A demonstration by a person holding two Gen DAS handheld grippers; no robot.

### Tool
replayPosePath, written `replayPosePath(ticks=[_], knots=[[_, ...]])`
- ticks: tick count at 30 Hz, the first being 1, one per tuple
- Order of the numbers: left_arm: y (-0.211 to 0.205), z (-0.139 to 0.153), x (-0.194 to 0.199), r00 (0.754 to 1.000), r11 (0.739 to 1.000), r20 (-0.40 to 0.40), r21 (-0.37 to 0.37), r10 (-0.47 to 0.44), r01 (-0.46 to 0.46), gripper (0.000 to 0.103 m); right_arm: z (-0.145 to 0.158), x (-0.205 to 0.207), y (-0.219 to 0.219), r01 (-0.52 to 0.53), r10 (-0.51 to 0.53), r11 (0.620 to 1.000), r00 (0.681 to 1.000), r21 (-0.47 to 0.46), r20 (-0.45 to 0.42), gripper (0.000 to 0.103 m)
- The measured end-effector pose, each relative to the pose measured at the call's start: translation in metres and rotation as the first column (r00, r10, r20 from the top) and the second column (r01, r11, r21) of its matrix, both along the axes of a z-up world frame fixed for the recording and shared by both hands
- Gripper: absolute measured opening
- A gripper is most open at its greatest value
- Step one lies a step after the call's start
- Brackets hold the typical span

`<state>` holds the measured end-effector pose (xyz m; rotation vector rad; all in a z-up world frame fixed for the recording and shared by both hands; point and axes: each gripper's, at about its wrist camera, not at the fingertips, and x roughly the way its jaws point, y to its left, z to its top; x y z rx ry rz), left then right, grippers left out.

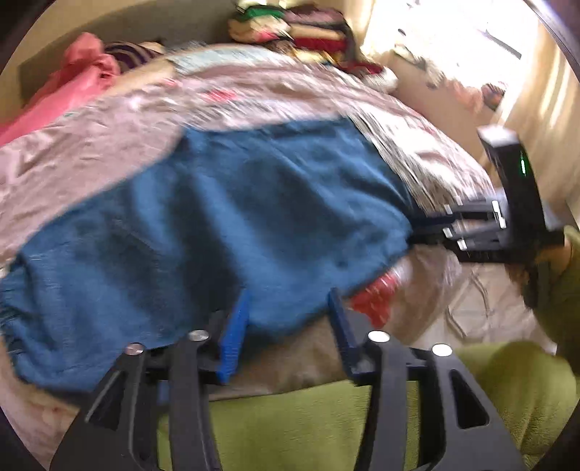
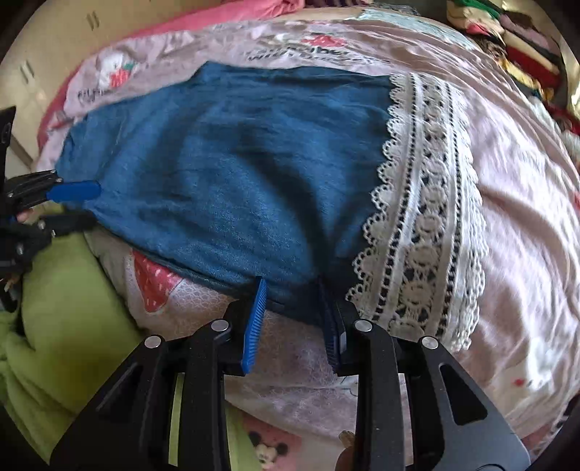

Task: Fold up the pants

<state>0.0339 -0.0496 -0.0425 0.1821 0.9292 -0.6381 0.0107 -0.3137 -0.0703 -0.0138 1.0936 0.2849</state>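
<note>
We see the blue pants (image 2: 232,174) lying on a bed, spread across a pink printed bedspread (image 2: 507,203) as a broad, rumpled slab, already doubled at least once to judge by the layered edge nearest us. A white lace band (image 2: 420,217) of the bedspread runs along the pants' right-hand edge.

The right gripper (image 2: 293,319) sits at the near edge of the pants by the lace. Its blue fingers (image 2: 255,319) stand narrowly apart, and the cloth's edge appears to lie between them without being pinched.

The left gripper (image 1: 286,326) hovers at the near edge of the pants, further toward the left end. Its fingers (image 1: 235,333) are about half spread, and the hem reaches into the gap between them, though we see neither finger pressing on it. The left wrist view is blurred, so we read that loosely.

A stack of folded clothes (image 1: 301,29) waits beyond the pants at the far side of the bed, and a pink cloth (image 1: 83,72) lies bunched by the far left. A green sleeve (image 1: 525,391) shows just this side of the pants.

We judge the job partway done: one fold is laid and neither gripper holds the cloth. Still left, it seems, are at least one more fold to shorten the slab and some smoothing of its wrinkles.
</note>
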Motion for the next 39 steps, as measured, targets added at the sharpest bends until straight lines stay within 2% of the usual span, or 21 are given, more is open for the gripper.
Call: replayPosePath(ticks=[2, 4, 6, 8, 9, 11, 13, 14, 15, 16, 17, 18, 19, 20, 23, 26, 31, 33, 35, 36, 39], knots=[[0.023, 0.014, 0.005, 0.996, 0.996, 0.028, -0.029, 0.080, -0.079, 0.057, 0.008, -0.001, -0.001, -0.010, 0.010, 1.000, 1.000, 0.015, 0.008, 0.024], [0.051, 0.025, 0.010, 0.983, 0.984, 0.051, -0.048, 0.176, -0.173, 0.062, 0.020, -0.005, -0.004, -0.018, 0.015, 0.998, 0.999, 0.067, 0.046, 0.024], [0.078, 0.030, 0.015, 0.958, 0.960, 0.063, -0.057, 0.278, -0.275, 0.078, 0.031, -0.004, -0.003, -0.023, 0.015, 0.996, 0.996, 0.085, 0.091, 0.029], [0.113, 0.029, 0.024, 0.911, 0.911, 0.048, -0.063, 0.410, -0.407, 0.081, 0.039, -0.002, 0.001, -0.026, 0.016, 0.996, 0.993, 0.082, 0.121, 0.033], [0.129, 0.026, 0.029, 0.877, 0.878, 0.041, -0.045, 0.478, -0.476, 0.081, 0.040, 0.000, 0.002, -0.029, 0.018, 0.996, 0.992, 0.086, 0.126, 0.034], [0.147, 0.021, 0.037, 0.840, 0.841, 0.043, -0.025, 0.541, -0.540, 0.081, 0.041, 0.004, 0.007, -0.034, 0.023, 0.996, 0.991, 0.082, 0.131, 0.036], [0.159, 0.014, 0.046, 0.819, 0.820, 0.033, -0.004, 0.573, -0.573, 0.084, 0.042, 0.011, 0.013, -0.045, 0.034, 0.996, 0.990, 0.076, 0.138, 0.039], [0.161, 0.009, 0.051, 0.813, 0.813, 0.021, 0.006, 0.582, -0.583, 0.091, 0.041, 0.012, 0.014, -0.048, 0.037, 0.996, 0.990, 0.074, 0.139, 0.040], [0.163, 0.005, 0.055, 0.808, 0.808, 0.006, 0.012, 0.590, -0.590, 0.091, 0.042, 0.013, 0.016, -0.053, 0.042, 0.996, 0.989, 0.069, 0.143, 0.040], [0.164, -0.001, 0.061, 0.813, 0.813, -0.021, 0.008, 0.582, -0.582, 0.091, 0.041, 0.016, 0.018, -0.057, 0.047, 0.996, 0.988, 0.066, 0.145, 0.041], [0.165, -0.006, 0.064, 0.816, 0.817, -0.038, -0.005, 0.576, -0.577, 0.085, 0.040, 0.020, 0.019, -0.062, 0.052, 0.996, 0.988, 0.064, 0.144, 0.042], [0.164, -0.011, 0.066, 0.815, 0.815, -0.050, -0.016, 0.578, -0.579, 0.068, 0.038, 0.022, 0.020, -0.062, 0.053, 0.996, 0.989, 0.059, 0.140, 0.042], [0.162, -0.014, 0.068, 0.806, 0.806, -0.032, 0.006, 0.591, -0.591, 0.061, 0.035, 0.024, 0.021, -0.062, 0.054, 0.996, 0.990, 0.058, 0.130, 0.043], [0.161, -0.014, 0.067, 0.809, 0.809, -0.012, 0.012, 0.587, -0.587, 0.054, 0.031, 0.025, 0.019, -0.059, 0.052, 0.997, 0.992, 0.057, 0.116, 0.044], [0.174, -0.010, 0.065, 0.797, 0.797, 0.003, -0.015, 0.604, -0.604, 0.043, 0.010, 0.028, 0.017, -0.035, 0.034, 0.999, 0.999, 0.020, 0.028, 0.044], [0.184, -0.009, 0.067, 0.789, 0.788, 0.000, -0.031, 0.615, -0.615, 0.044, 0.003, 0.025, 0.012, -0.013, 0.012, 0.999, 1.000, 0.042, 0.022, 0.044], [0.180, -0.017, 0.073, 0.790, 0.790, 0.014, 0.002, 0.613, -0.614, 0.051, 0.003, 0.023, 0.012, -0.019, 0.018, 0.999, 0.999, 0.045, 0.028, 0.047], [0.181, -0.007, 0.066, 0.778, 0.778, 0.022, -0.011, 0.628, -0.628, 0.052, 0.008, 0.021, 0.012, -0.029, 0.026, 0.998, 0.999, 0.059, 0.041, 0.048], [0.172, 0.011, 0.058, 0.783, 0.787, 0.093, -0.006, 0.615, -0.618, 0.055, 0.019, 0.017, 0.005, -0.035, 0.028, 0.995, 0.996, 0.092, 0.081, 0.048], [0.163, 0.026, 0.054, 0.788, 0.798, 0.157, -0.004, 0.595, -0.602, 0.062, 0.029, 0.017, -0.002, -0.028, 0.016, 0.995, 0.993, 0.099, 0.115, 0.048], [0.145, 0.051, 0.053, 0.810, 0.831, 0.198, -0.048, 0.552, -0.555, 0.065, 0.053, 0.024, -0.024, 0.018, -0.037, 0.995, 0.981, 0.102, 0.190, 0.050]])
